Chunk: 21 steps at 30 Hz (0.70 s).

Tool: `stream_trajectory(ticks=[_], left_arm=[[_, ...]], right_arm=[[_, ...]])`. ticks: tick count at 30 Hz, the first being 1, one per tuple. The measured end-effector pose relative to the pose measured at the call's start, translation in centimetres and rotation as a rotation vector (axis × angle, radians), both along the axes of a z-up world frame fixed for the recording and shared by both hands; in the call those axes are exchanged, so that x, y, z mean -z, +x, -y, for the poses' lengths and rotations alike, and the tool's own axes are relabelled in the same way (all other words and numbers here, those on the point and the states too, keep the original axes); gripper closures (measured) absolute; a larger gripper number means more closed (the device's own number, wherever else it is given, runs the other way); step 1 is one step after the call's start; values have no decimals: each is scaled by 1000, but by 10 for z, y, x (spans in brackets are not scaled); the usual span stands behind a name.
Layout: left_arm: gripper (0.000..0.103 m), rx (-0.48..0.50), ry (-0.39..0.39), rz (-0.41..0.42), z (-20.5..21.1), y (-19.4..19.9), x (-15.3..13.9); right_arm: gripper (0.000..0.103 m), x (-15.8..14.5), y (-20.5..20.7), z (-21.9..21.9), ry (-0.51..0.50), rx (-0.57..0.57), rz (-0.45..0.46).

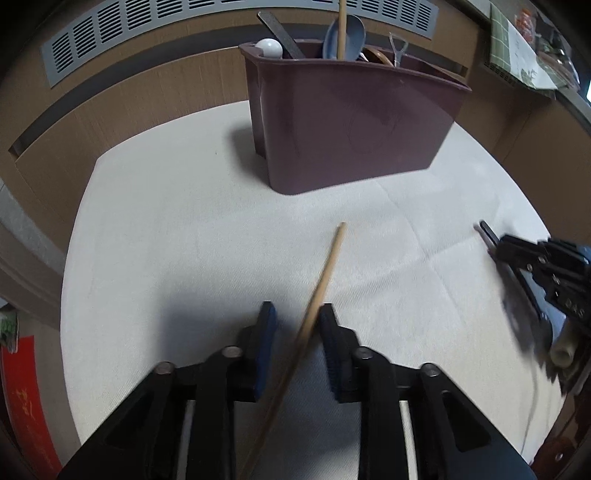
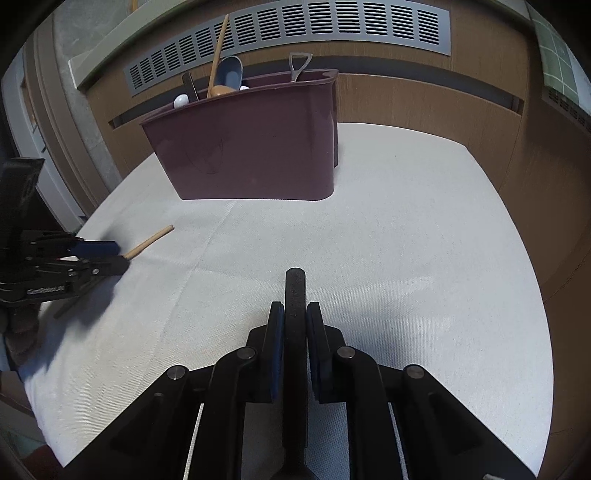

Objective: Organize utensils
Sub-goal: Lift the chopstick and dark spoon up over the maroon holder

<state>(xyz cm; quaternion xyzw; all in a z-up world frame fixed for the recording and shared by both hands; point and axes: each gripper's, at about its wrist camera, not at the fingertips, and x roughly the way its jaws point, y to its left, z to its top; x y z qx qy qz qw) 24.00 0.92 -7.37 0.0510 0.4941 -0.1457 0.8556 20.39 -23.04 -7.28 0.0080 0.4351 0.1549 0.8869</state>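
A maroon utensil bin (image 1: 351,122) stands at the back of the white cloth, also in the right wrist view (image 2: 255,144). It holds a blue spoon (image 1: 345,37), a wooden stick, a white ball-ended utensil and a metal handle. My left gripper (image 1: 297,314) is open around a wooden chopstick (image 1: 325,273), which runs between its pads. From the right wrist view the chopstick tip (image 2: 155,238) sticks out past the left gripper (image 2: 118,254). My right gripper (image 2: 294,314) is shut on a black flat utensil handle (image 2: 295,295); it also shows at the left wrist view's right edge (image 1: 495,240).
The white cloth (image 2: 406,258) covers the table. A wood-panelled wall with a grey vent grille (image 2: 295,29) runs behind the bin. A cluttered shelf (image 1: 524,55) is at the far right.
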Motion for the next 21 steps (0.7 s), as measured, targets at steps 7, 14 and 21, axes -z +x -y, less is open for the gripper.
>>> stream_trajectory(ticks=[7, 14, 21], left_arm=[[97, -58, -188, -19, -6, -11, -15], [97, -65, -330, 109, -11, -45, -69], [97, -50, -365, 181, -10, -52, -97]], right_arm=[[92, -22, -15, 15, 90, 11, 18], [92, -52, -36, 32, 128, 33, 76], [92, -74, -49, 32, 128, 30, 140]])
